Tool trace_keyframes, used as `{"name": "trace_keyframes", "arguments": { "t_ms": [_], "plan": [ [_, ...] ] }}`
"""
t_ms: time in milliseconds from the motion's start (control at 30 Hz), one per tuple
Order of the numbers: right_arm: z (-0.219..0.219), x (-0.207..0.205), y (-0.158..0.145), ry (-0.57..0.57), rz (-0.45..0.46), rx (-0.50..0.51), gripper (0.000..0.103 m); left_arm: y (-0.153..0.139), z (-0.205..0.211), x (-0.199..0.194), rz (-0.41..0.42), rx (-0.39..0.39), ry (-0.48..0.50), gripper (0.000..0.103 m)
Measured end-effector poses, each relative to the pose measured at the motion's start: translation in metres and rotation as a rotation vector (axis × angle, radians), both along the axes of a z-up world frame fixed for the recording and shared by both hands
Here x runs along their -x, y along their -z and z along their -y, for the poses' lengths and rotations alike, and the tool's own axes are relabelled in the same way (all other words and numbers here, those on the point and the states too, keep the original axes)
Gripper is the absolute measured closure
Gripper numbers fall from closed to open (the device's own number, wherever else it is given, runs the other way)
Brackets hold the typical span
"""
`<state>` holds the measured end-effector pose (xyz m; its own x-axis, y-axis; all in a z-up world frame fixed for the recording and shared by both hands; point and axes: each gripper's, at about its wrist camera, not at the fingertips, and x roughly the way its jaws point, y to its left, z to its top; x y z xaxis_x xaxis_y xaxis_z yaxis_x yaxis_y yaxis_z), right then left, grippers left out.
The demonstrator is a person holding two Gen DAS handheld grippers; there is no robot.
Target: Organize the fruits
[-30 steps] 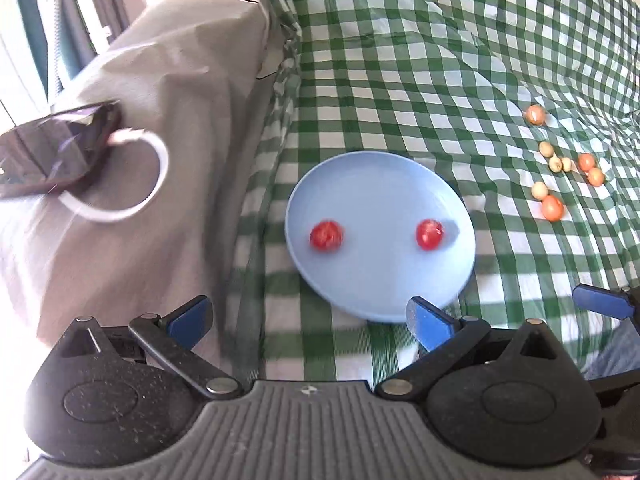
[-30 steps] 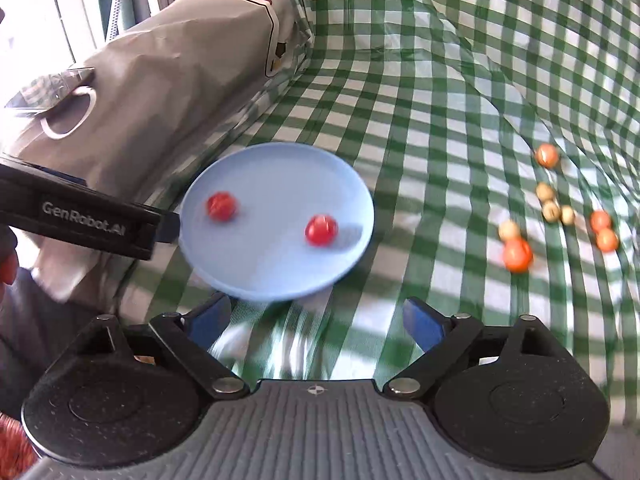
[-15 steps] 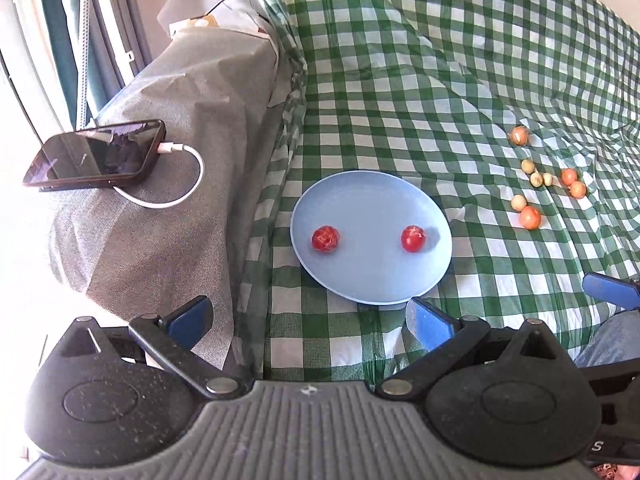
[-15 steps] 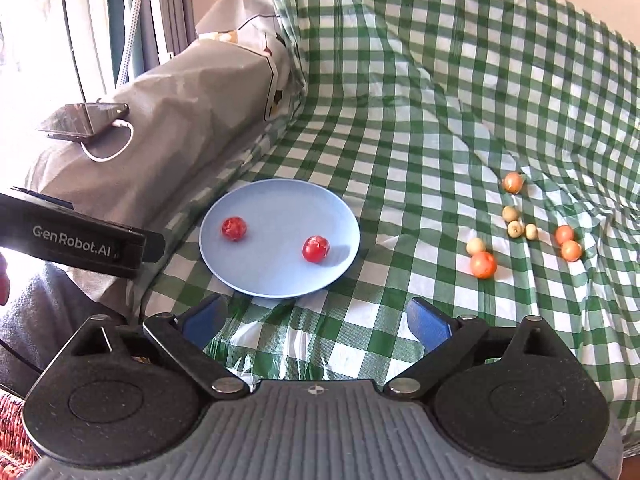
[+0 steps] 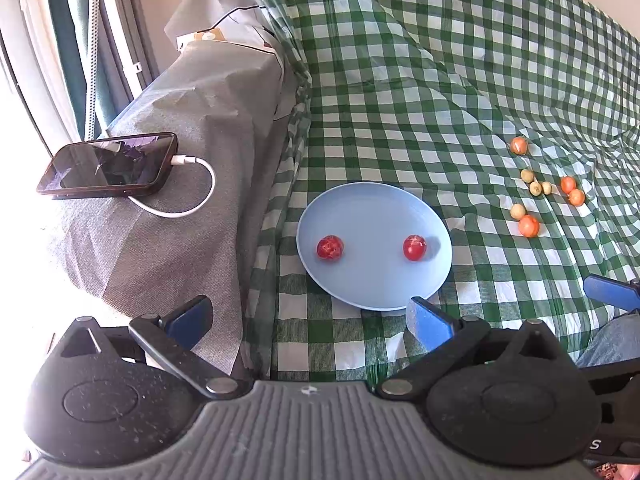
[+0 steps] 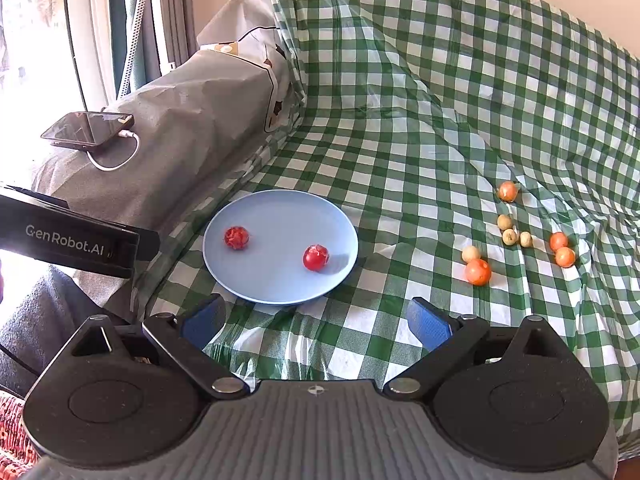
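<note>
Step in hand, as I read it: sorting, part done. Blue plate (image 6: 280,200) on the checked cloth (image 6: 400,120) carries two red fruits (image 6: 236,237) (image 6: 315,257), apart from each other. Loose cluster well to its right: four orange fruits, nearest (image 6: 478,272), and four pale small ones, nearest (image 6: 471,253).

Next move, my judgement: right gripper (image 6: 316,320) reaches forward-right to the nearest orange fruit and closes gently, since round fruit may roll on wrinkled cloth.

Pose: both tools low, held back from the plate's near rim. Left gripper (image 5: 308,316) jaws spread, empty. Right jaws spread, empty.
</note>
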<state>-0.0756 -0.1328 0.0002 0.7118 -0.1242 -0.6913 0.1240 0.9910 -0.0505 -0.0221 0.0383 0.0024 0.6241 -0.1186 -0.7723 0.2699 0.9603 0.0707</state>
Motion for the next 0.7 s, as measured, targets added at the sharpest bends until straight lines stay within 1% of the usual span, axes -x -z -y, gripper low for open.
{"name": "trace_keyframes", "arguments": {
  "t_ms": [700],
  "plan": [
    [-0.0013, -0.0001, 0.0023, 0.004, -0.009, 0.0, 0.006, 0.0016, 0.0019, -0.0012, -0.003, -0.004, 0.005, 0.0]
  ]
}}
